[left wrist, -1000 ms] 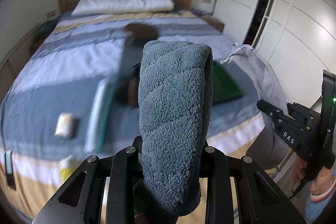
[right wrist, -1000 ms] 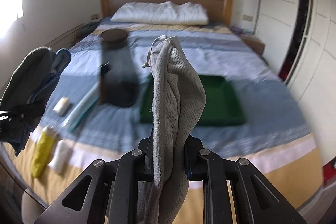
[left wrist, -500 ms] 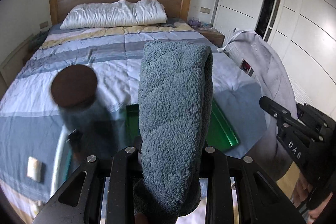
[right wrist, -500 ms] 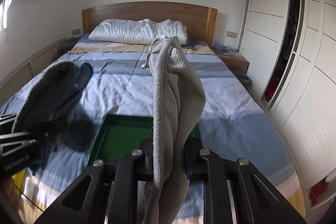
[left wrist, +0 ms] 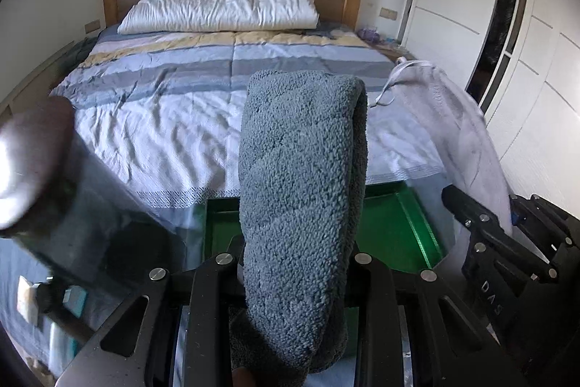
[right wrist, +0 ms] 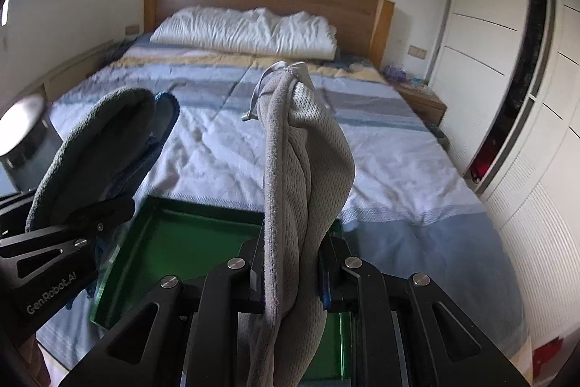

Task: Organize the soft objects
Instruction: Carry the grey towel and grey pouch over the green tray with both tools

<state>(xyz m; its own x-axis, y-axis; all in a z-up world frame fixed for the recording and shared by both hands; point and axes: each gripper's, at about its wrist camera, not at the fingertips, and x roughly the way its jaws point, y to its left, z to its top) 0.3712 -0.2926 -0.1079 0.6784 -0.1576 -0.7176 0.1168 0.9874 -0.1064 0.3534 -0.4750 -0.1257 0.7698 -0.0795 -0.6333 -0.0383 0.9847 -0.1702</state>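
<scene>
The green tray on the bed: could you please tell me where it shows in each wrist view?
Left wrist view: the green tray lies low in the centre, partly hidden behind the blue-grey fleece cloth.
Right wrist view: the tray sits lower left of centre, behind the grey mesh cloth.
Shared landmark: the white pillow at the wooden headboard.

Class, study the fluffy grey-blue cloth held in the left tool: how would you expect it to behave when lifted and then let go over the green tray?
The cloth probably flops: it folds over itself above the left tool. Its thick, fuzzy pile suggests it is light and unlikely to slip. Let go, it would likely slump onto the green tray rather than roll.
</scene>
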